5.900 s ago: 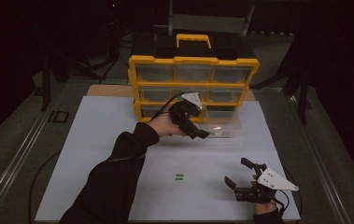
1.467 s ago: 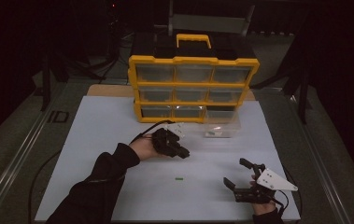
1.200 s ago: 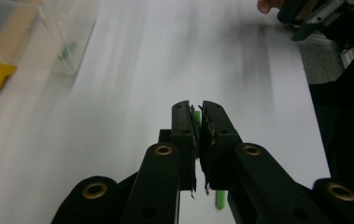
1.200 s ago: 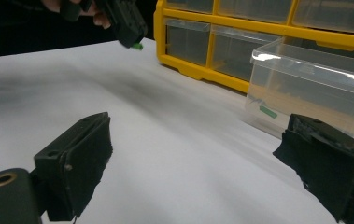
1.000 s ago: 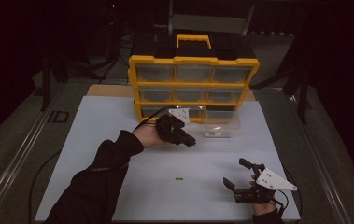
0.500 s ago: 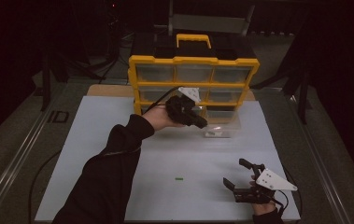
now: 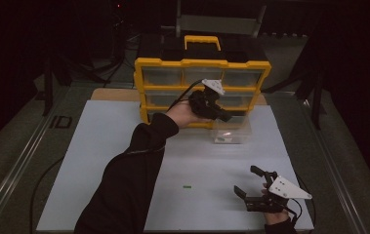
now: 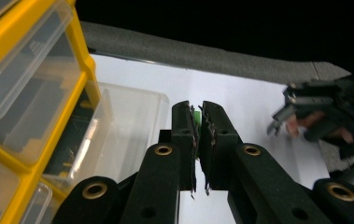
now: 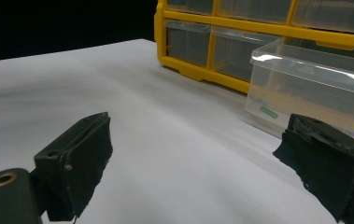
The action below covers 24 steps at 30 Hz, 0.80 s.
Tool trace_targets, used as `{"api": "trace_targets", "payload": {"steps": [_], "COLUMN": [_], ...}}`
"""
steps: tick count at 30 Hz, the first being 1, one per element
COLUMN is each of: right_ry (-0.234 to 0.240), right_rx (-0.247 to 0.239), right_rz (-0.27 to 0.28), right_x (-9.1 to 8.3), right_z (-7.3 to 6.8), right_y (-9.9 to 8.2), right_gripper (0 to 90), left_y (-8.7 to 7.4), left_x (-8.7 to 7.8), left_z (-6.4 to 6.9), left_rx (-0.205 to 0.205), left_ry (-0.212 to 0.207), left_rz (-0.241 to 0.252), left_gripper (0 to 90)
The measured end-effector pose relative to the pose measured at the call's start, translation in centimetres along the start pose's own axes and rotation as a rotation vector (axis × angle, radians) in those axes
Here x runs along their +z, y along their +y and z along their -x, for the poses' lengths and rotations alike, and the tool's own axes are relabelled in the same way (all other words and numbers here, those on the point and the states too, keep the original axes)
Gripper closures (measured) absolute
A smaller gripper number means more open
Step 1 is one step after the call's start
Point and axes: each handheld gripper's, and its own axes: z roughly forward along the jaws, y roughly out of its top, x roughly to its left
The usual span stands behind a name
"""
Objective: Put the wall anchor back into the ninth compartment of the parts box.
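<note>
Left gripper view shows our left hand-held gripper [image 8: 197, 116] pinching a tiny green piece [image 8: 196, 115], light and easily dropped, best nipped at the tips above the clear drawer [image 8: 132, 119].

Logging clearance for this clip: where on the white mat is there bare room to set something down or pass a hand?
The mat's left half, beside the sleeve, is bare. The middle strip between the clear drawer and the right gripper holds just a small green piece. It is crowded at the yellow organizer, where the left gripper hangs over the drawer.
</note>
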Motion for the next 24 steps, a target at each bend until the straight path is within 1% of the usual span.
{"api": "trace_targets", "payload": {"steps": [1, 3, 4, 7, 8, 9, 10, 16, 17, 19, 22, 23, 24], "right_ry": [0.000, 0.001, 0.001, -0.001, 0.000, 0.000, -0.001, 0.002, 0.002, 0.003, 0.004, 0.004, 0.006], "right_rx": [0.000, 0.004, 0.002, 0.001, 0.006, 0.006, 0.003, 0.004, 0.003, 0.004, 0.003, 0.005, 0.005], "right_rz": [0.000, -0.001, -0.002, -0.002, 0.002, 0.002, 0.001, 0.002, 0.003, 0.004, 0.004, 0.003, 0.003], "right_x": [0.0, 0.0, 0.0, 0.0, 0.0, 0.0, 0.0, -0.1, -0.1, -0.1, -0.1, -0.1, -0.1], "right_z": [0.0, 0.0, 0.0, 0.0, 0.0, 0.0, 0.0, 0.0, 0.0, 0.0, 0.0, 0.0, 0.0], "right_y": [0.0, 0.0, 0.0, 0.0, 0.0, 0.0, 0.0, 0.0, 0.0, 0.0, 0.0, 0.0, 0.0], "right_gripper": [8.2, 8.2, 8.2, 8.2, 8.2, 8.2, 8.2, 8.2, 8.2, 8.2, 8.2, 8.2, 8.2], "left_y": [0.0, 0.1, 0.2, 0.1, 0.0, 0.0, 0.1, 0.1, 0.1, -0.1, -0.4, -0.6, -0.7], "left_x": [0.0, 0.6, 1.1, 1.4, 1.8, 1.8, 2.1, 3.1, 3.3, 3.7, 4.3, 4.5, 4.7], "left_z": [0.0, -0.3, -0.5, -0.6, -0.9, -0.9, -1.1, -1.5, -1.6, -1.8, -2.2, -2.3, -2.4], "left_rx": [0.000, -0.009, -0.011, -0.014, -0.023, -0.023, -0.031, -0.034, -0.044, -0.070, -0.082, -0.093, -0.094], "left_ry": [0.000, 0.005, 0.021, 0.031, 0.044, 0.044, 0.055, 0.066, 0.074, 0.075, 0.083, 0.088, 0.087], "left_rz": [0.000, 0.004, 0.002, 0.011, 0.010, 0.010, 0.005, -0.003, -0.010, -0.025, -0.054, -0.059, -0.064], "left_gripper": [85.4, 85.4, 85.3, 85.3, 85.3, 85.3, 85.3, 85.3, 85.3, 85.2, 85.3, 85.3, 85.3]}}
